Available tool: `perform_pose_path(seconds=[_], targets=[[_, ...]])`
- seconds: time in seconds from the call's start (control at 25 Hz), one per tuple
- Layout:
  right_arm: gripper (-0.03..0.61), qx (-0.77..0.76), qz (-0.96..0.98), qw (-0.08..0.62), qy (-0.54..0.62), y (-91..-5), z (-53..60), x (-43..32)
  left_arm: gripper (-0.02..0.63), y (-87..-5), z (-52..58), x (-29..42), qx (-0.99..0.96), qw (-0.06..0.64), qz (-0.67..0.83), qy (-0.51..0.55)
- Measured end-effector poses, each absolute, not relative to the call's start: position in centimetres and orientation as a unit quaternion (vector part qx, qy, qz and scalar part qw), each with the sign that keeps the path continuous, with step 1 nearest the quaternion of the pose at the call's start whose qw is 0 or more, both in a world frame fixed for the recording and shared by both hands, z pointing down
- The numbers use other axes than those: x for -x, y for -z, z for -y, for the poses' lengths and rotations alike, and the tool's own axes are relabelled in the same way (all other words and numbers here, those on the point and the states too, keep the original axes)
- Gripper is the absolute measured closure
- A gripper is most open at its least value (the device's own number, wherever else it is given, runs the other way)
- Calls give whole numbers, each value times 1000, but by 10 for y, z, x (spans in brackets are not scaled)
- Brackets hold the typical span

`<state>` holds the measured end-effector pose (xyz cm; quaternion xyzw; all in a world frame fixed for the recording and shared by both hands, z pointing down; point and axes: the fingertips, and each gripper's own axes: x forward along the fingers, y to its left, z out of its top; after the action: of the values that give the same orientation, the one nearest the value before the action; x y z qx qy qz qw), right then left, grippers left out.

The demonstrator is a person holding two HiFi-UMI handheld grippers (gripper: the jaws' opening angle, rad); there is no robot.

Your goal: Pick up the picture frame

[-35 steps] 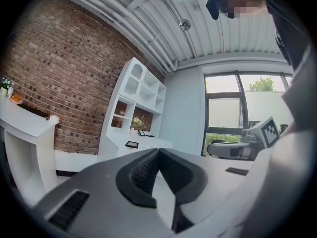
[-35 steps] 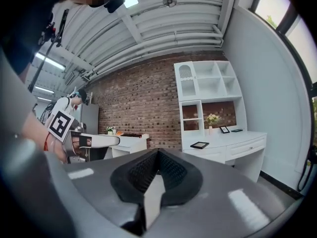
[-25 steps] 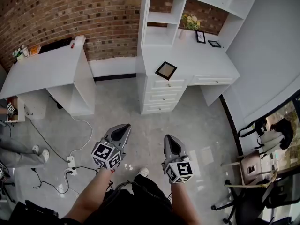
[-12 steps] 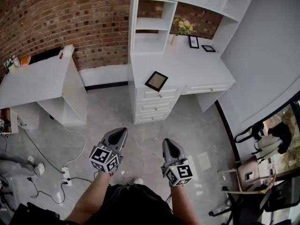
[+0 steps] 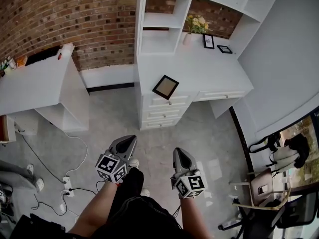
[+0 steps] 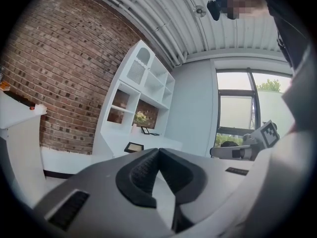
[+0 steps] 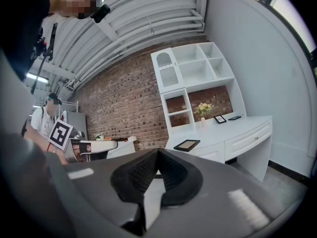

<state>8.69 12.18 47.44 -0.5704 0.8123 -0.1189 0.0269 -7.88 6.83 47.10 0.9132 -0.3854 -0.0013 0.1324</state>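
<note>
Currently both tongs are closed and empty: left gripper (image 5: 130, 139) and right gripper (image 5: 178, 152) have jaw tips together, with nothing between. Both are over the grey floor (image 5: 209, 133), well apart from the white desk (image 5: 204, 71). The picture frame (image 5: 165, 87) lies flat at the desk's front edge, near its left corner, untouched.

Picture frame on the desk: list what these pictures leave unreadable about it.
Picture frame: its picture, too small in every view; only a pale centre shows.
Its underside: all views, lies against the desk.
Desk drawers below it: left gripper view, hidden behind the left claw.
</note>
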Motion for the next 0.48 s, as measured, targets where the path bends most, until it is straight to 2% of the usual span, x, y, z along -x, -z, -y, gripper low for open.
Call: perform_pose_path(seconds=[0.48], targets=[[575, 586, -795, 30, 150, -490, -15, -96, 615, -474, 44, 59, -924, 136, 359, 3]])
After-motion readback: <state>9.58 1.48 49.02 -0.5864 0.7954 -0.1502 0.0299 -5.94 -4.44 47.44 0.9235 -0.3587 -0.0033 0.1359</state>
